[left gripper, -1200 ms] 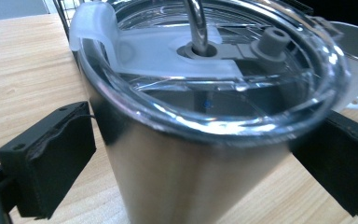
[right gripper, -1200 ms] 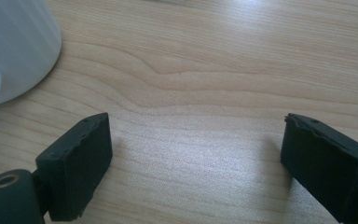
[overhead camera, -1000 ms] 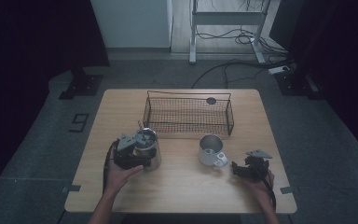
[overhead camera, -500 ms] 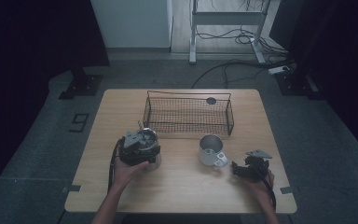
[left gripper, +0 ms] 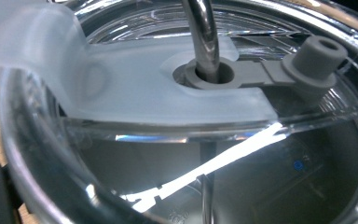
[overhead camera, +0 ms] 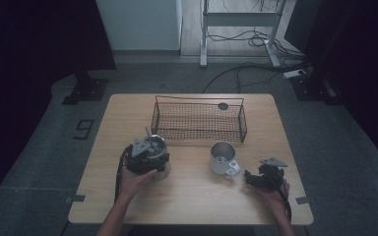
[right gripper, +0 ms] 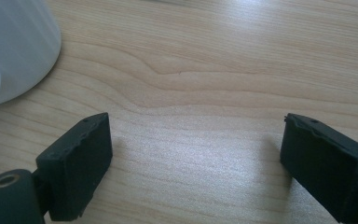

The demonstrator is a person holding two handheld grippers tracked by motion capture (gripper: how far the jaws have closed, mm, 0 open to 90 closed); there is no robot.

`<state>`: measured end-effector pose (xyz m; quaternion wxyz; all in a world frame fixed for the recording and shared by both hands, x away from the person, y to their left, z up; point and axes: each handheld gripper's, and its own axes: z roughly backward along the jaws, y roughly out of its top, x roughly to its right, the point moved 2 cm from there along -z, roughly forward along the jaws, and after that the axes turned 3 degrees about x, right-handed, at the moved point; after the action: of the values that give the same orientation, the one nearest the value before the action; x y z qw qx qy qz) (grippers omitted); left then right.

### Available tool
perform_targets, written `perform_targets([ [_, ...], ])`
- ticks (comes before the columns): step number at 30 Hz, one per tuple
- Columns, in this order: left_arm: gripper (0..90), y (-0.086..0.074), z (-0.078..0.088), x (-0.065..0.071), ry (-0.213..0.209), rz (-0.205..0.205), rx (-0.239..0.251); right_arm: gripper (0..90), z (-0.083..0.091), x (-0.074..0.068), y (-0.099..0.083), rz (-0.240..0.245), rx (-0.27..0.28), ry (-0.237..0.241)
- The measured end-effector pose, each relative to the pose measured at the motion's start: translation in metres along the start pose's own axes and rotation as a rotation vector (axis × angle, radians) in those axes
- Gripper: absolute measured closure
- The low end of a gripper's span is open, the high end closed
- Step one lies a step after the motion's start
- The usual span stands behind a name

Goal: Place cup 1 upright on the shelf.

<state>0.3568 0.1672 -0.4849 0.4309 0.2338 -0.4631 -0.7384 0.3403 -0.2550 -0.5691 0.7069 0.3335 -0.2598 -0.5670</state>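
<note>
**Dim room, bright close-ups**

From the high view you get a dim, bluish scene; the table (overhead camera: 187, 206) is the lit patch, the floor around it falling to near black at the left and right; detail is soft and grainy. Your left gripper view is sharp only mid-frame; a white glare streak crosses the glass lid (left gripper: 223, 163), and its near rim blurs. Your right gripper view is evenly bright; the mug (right gripper: 9, 51) is overexposed and soft.

A wire basket (overhead camera: 199, 119) stands at the back of the table (overhead camera: 192, 204). Before it, a lidded jar (overhead camera: 153, 156) sits left and a mug (overhead camera: 222, 158) right.
</note>
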Motion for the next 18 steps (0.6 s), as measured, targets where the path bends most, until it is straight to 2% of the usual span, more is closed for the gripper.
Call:
perform_targets([
  [5,3.3,0.0005,0.0002,0.0008,0.009,0.004,-0.001,8.9,0.0,0.0001,0.0,0.0,0.0,0.0],
  [9,3.5,0.0014,0.0011,0.0013,-0.002,0.011,0.003,8.9,0.0,0.0001,0.0,0.0,0.0,0.0],
  [18,3.7,0.0073,0.0037,-0.0013,0.011,0.004,0.015,9.5,0.0001,0.0002,-0.0001,-0.003,0.002,0.0],
])
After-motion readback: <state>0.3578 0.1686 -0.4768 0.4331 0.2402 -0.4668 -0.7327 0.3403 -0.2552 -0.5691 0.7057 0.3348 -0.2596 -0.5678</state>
